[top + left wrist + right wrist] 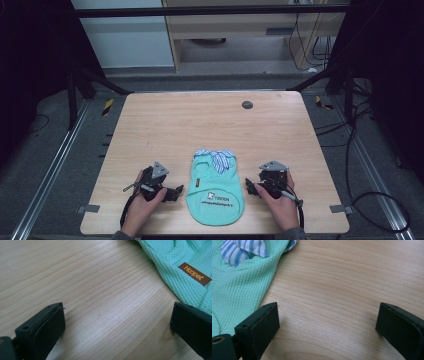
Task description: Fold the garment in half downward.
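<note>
A small mint-green pet shirt [215,187] with a blue-and-white striped collar [216,157] lies flat near the table's front edge. My left gripper [176,192] rests on the table just left of it, jaws wide open over bare wood. In the left gripper view [117,320] the shirt's waffle fabric [182,267] with a brown Hoopet label [195,277] lies at the upper right. My right gripper [249,187] sits just right of the shirt, open. In the right gripper view [327,320] the shirt [239,290] and striped collar [244,250] lie at the upper left.
The light wooden table [200,120] has a small dark round disc [247,104] near its far edge. Metal frame legs and loose cables [370,200] surround the table on the floor. A hand holds each gripper at the table's front edge.
</note>
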`<action>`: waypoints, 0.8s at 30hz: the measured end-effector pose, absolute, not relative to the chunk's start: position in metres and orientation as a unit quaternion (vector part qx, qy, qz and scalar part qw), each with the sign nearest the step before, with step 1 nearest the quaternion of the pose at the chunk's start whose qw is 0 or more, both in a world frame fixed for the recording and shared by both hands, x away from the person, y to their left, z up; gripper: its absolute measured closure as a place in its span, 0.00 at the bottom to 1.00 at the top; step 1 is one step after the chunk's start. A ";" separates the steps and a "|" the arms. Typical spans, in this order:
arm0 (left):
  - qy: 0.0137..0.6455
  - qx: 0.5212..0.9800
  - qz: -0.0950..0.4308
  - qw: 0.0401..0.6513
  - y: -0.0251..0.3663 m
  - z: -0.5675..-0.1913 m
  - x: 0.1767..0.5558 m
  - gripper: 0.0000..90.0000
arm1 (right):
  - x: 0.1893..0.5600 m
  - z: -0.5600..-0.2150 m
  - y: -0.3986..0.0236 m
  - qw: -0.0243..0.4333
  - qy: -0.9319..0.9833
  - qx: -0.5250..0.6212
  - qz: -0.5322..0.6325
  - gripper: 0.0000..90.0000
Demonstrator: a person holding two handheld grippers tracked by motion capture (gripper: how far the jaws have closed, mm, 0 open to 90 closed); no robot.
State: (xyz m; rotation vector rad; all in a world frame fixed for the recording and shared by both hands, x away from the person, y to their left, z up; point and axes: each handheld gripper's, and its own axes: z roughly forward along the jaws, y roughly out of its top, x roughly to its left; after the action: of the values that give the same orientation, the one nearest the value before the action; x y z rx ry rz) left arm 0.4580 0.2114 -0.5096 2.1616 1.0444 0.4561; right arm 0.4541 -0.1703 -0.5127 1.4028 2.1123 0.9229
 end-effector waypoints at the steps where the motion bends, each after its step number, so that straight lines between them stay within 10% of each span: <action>1: 0.402 0.831 0.175 0.342 0.211 -0.510 0.458 0.00 | 0.454 -0.513 -0.170 0.219 0.764 0.507 0.334 0.05; 24: 0.393 0.832 0.174 0.351 0.212 -0.507 0.458 0.07 | 0.454 -0.513 -0.171 0.220 0.767 0.502 0.333 0.07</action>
State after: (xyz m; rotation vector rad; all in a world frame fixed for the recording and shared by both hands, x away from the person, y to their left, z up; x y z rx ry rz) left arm 0.4578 0.2122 -0.5071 2.1545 1.0167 0.4506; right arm 0.4540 -0.1707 -0.5125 1.3883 2.1226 0.9220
